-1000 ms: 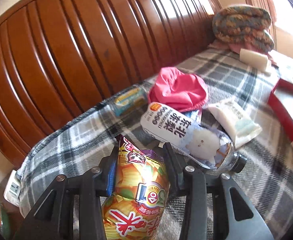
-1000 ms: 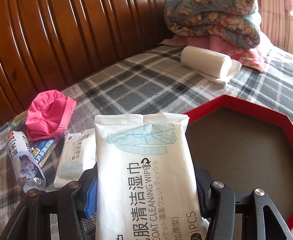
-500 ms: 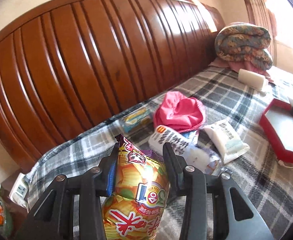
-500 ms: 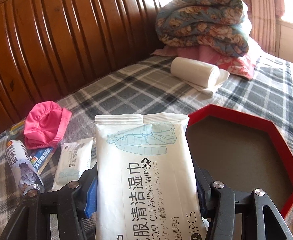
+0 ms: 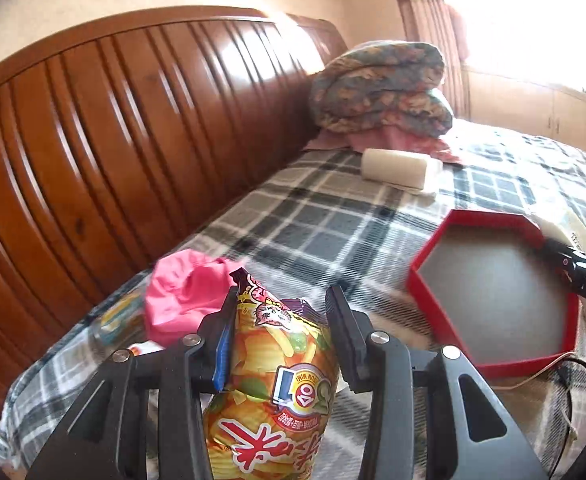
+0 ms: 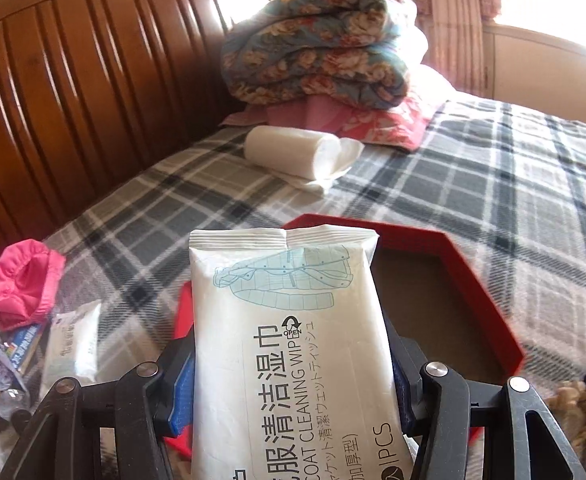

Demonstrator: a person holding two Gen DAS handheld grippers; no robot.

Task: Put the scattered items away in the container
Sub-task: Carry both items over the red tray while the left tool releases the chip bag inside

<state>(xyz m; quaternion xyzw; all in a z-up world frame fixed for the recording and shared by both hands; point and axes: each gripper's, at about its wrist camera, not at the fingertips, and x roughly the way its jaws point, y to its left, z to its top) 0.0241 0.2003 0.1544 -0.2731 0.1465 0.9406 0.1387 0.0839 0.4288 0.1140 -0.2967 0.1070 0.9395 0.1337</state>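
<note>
The wipes pack (image 6: 289,344) looks soft and a bit slick, fairly light, so pinching it across its flat sides near the bottom seems right; it's held up just in front of the red box (image 6: 489,304), which opens toward 1 o'clock. The right hand-held gripper (image 6: 289,364) is clamped on it. The snack bag (image 5: 277,376) is puffy, crinkly and crushable; the left hand-held gripper (image 5: 279,332) squeezes its middle, box at 3 o'clock on the bed (image 5: 325,216).

plaid bed (image 6: 473,208) bears red container (image 6: 489,292), pink cloth (image 6: 25,284), white roll (image 6: 293,152).
</note>
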